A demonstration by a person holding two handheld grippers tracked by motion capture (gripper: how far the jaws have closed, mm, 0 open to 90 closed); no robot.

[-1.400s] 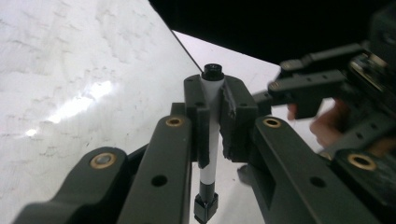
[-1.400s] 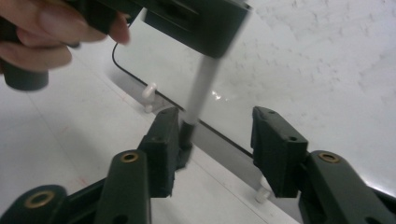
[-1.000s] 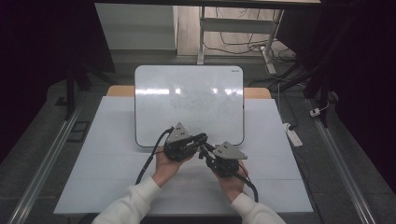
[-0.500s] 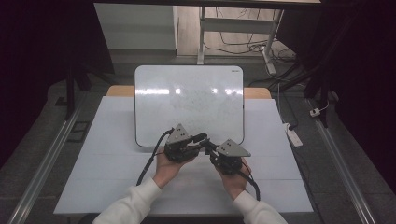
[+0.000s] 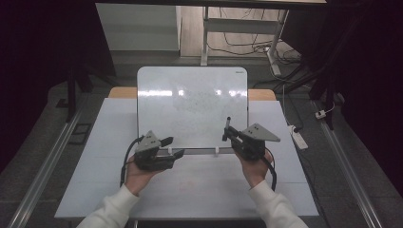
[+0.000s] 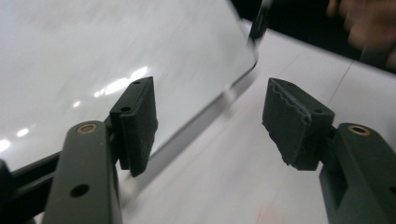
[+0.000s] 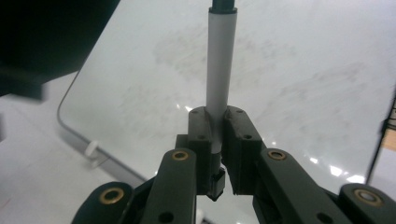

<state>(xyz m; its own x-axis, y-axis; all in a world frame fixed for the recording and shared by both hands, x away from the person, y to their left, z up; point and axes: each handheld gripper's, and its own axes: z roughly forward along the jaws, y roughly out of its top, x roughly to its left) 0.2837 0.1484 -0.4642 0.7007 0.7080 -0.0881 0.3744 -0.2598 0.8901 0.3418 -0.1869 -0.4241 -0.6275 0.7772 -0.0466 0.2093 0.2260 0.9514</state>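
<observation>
1. At the near edge of the whiteboard (image 5: 192, 107), which lies propped on the table (image 5: 85, 156), two grippers are held by a person.
2. The right gripper (image 5: 234, 136) is clamped on a marker (image 7: 219, 70); its jaws are closed tight around the lower barrel, probably so the pen can be steered for writing.
3. The marker's long axis runs straight out along the jaws, dark end pointing away over the board's right part; whether that end is cap or tip cannot be told.
4. The left gripper (image 6: 210, 123) is held with jaws wide apart and empty, beside the board's lower left edge, possibly to steady it.
</observation>
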